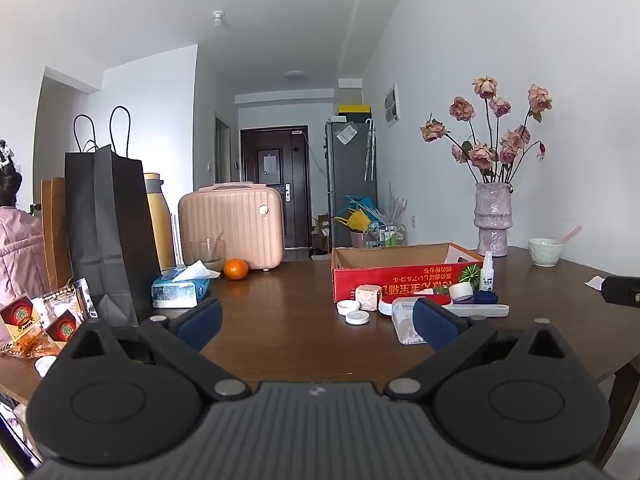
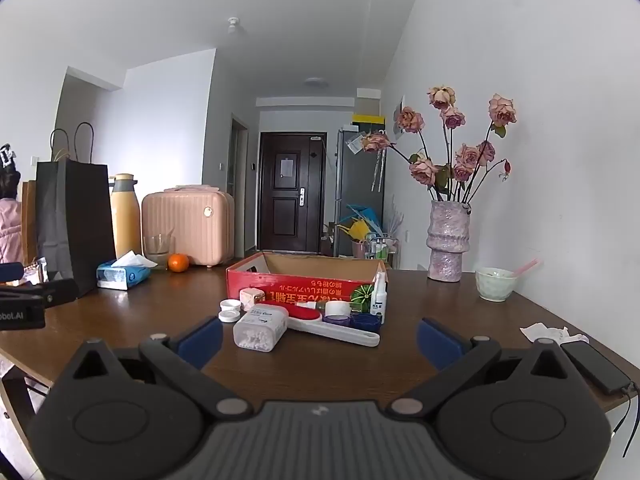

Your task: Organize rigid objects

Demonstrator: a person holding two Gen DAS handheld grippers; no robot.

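A red cardboard box (image 2: 304, 280) (image 1: 400, 280) stands open on the brown table. In front of it lies a cluster of small rigid items: a clear tub of white beads (image 2: 260, 326) (image 1: 404, 320), a red-and-white brush (image 2: 332, 330), two white round lids (image 2: 230, 310) (image 1: 352, 312), a small cube (image 2: 252, 296) (image 1: 367, 298), a white jar (image 2: 338, 309) and a spray bottle (image 2: 379, 294) (image 1: 487, 272). My right gripper (image 2: 320, 340) is open, just short of the cluster. My left gripper (image 1: 318, 322) is open too, left of the items, holding nothing.
On the left stand a black paper bag (image 1: 108, 232), a tissue pack (image 1: 180, 286), an orange (image 1: 236, 269), a glass (image 1: 208, 254), a yellow flask and a pink case (image 1: 232, 230). A vase of roses (image 2: 448, 244), a bowl (image 2: 495, 283), a phone (image 2: 596, 366) and crumpled paper sit on the right.
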